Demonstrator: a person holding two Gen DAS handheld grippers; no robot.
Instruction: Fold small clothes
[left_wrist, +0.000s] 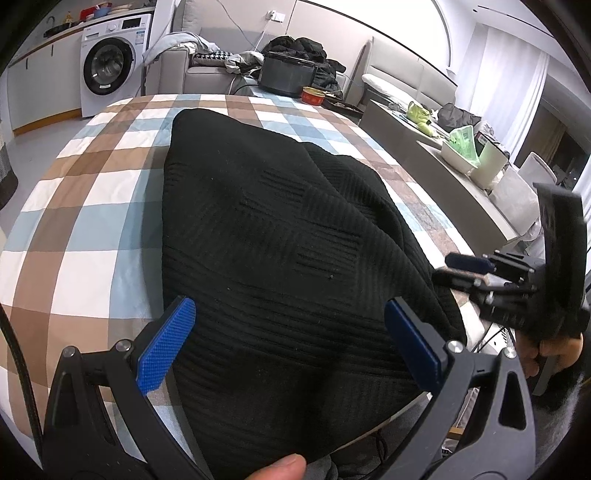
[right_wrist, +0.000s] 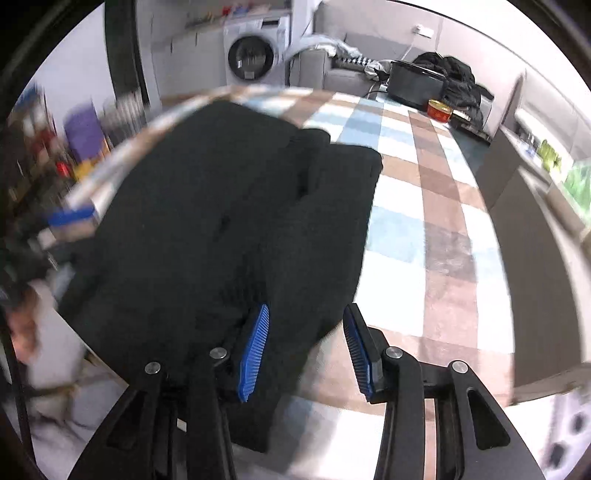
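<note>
Black knit garment (left_wrist: 280, 258) lies spread on the checked table (left_wrist: 85, 206), its hem draping over the near edge. Left gripper (left_wrist: 290, 347) hovers above it, jaws wide apart. Right gripper (right_wrist: 306, 350), jaws apart, straddles the near-right hem, probably lining up a fold.

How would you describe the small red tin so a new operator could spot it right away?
Start at the table under the brown, blue and white checked cloth, where the black ribbed garment lies. Follow the cloth to its far edge, where a dark boxy container stands. The red tin sits low beside it, round, with a gold-coloured top: the only red thing on that end.
</note>
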